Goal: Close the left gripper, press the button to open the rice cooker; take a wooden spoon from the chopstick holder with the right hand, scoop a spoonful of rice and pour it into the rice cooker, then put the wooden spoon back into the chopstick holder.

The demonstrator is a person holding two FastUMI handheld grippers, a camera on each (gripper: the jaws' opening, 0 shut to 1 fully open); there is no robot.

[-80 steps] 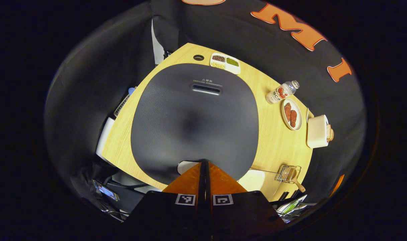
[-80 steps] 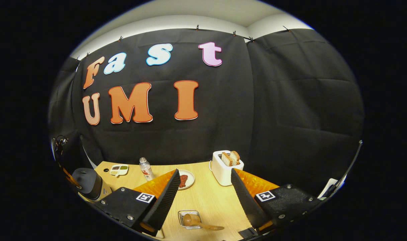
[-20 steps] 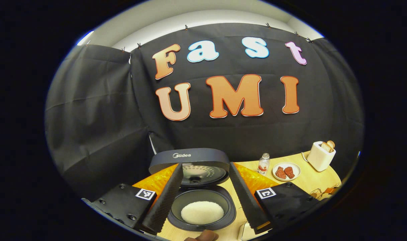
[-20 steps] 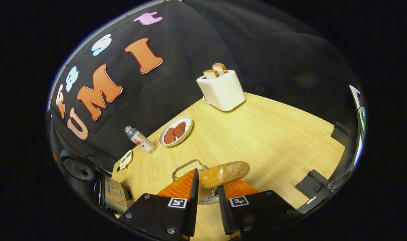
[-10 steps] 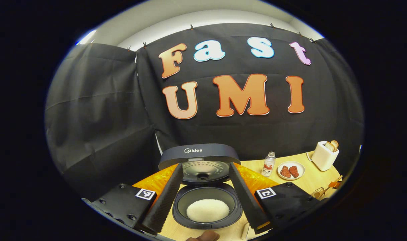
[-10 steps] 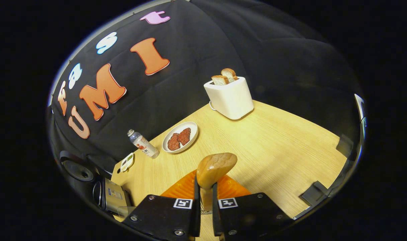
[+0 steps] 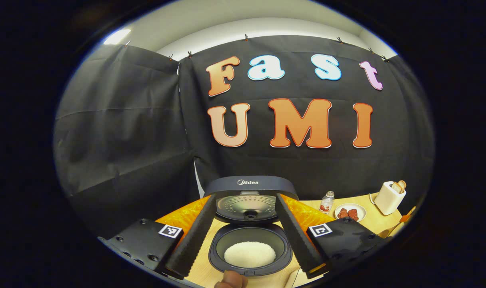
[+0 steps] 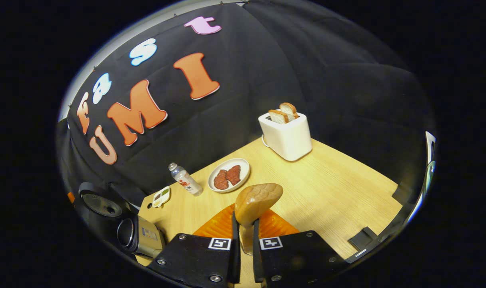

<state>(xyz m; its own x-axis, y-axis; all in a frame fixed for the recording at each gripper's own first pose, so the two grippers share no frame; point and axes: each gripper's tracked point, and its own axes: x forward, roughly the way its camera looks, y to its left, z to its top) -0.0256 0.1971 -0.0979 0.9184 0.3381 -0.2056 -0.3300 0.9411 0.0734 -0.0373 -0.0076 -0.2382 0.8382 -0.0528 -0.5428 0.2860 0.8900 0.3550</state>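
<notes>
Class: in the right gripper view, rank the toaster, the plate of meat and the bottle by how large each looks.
1. toaster
2. plate of meat
3. bottle
This ranks apparent size only, since nearness to the camera varies.

Dark-grey rice cooker; white toaster.

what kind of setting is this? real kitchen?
Likely a staged kitchen mock-up in a recording booth, not a real kitchen: black cloth wall, one wooden table with an open rice cooker, toaster and plate of food.
</notes>
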